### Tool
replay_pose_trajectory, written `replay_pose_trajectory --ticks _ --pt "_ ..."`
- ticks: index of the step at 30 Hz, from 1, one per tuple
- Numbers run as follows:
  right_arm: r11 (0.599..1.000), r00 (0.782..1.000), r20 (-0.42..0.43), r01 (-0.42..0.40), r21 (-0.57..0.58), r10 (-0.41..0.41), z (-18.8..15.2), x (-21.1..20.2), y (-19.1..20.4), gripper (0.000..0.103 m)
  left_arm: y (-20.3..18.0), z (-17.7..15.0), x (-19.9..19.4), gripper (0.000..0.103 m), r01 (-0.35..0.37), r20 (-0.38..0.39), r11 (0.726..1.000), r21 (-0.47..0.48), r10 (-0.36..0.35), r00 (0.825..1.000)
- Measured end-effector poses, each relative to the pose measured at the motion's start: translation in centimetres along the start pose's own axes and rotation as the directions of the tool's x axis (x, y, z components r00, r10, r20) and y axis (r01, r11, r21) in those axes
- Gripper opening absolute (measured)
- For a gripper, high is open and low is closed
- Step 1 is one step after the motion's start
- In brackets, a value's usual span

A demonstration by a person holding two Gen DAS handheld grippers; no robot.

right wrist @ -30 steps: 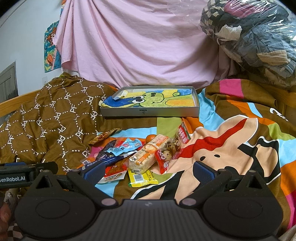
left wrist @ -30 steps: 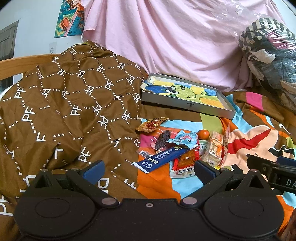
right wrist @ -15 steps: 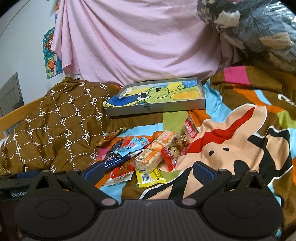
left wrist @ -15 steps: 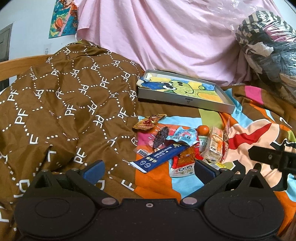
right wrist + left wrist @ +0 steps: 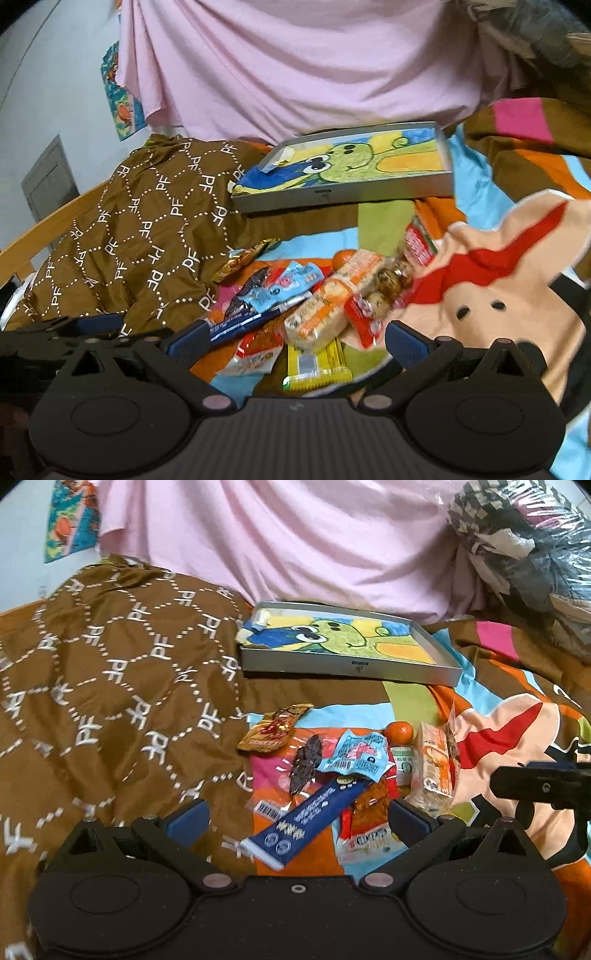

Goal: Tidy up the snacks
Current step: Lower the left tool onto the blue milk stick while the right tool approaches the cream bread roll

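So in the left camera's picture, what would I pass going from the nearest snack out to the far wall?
Dark blue bar → light blue packet → tangerine → grey tray → pink sheet.

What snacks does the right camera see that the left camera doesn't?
Only the right view shows the yellow bar nearest the camera, and the egg pack face-on. Only the left view shows the whole orange and the green-labelled pack below it. Both show the tray, blue stick, light blue packet and both open tools.
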State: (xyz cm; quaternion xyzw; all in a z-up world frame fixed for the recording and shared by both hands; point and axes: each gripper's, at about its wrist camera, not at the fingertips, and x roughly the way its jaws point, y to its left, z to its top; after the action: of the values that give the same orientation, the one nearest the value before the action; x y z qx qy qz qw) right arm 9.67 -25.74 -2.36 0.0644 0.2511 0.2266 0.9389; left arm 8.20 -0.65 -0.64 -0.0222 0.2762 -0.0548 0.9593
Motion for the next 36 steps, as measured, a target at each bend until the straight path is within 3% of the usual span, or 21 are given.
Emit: replay_pose_trajectory --ticks 3,8,18,24,30,36 --pt "0.999 0.999 0.013 -0.032 -0.015 0.033 0.8 1.6 -0.7 0.103 0.3 0.9 1.5 0.102 0.040 -0.022 0.999 0.029 -0.039 0.999" --pt "0.994 0.995 0.015 -0.099 0.054 0.099 2.2 4.7 -2.2 0.103 1.1 1.7 3.4 0.102 0.065 -0.022 0.995 0.075 -0.063 0.998" --pt "0.988 1.000 -0.003 -0.017 0.156 0.017 2.8 9.0 -4.5 0.096 1.5 1.8 6.6 0.102 0.198 -0.099 0.967 0.159 -0.184 0.978" --pt "0.985 1.000 -0.001 0.028 0.168 -0.028 2.6 9.8 -4.6 0.092 2.3 1.8 8.8 0.102 0.250 -0.150 0.964 0.090 -0.235 0.960" --pt "0.987 1.000 -0.003 -0.016 0.159 0.017 2.5 9.5 -4.1 0.086 2.8 1.6 9.7 0.102 0.267 -0.208 0.963 0.044 -0.253 0.945" --pt "0.986 1.000 -0.024 0.020 0.163 -0.017 2.6 9.7 -4.0 0.084 2.5 1.5 10.2 0.098 0.274 -0.252 0.961 0.028 -0.259 0.933"
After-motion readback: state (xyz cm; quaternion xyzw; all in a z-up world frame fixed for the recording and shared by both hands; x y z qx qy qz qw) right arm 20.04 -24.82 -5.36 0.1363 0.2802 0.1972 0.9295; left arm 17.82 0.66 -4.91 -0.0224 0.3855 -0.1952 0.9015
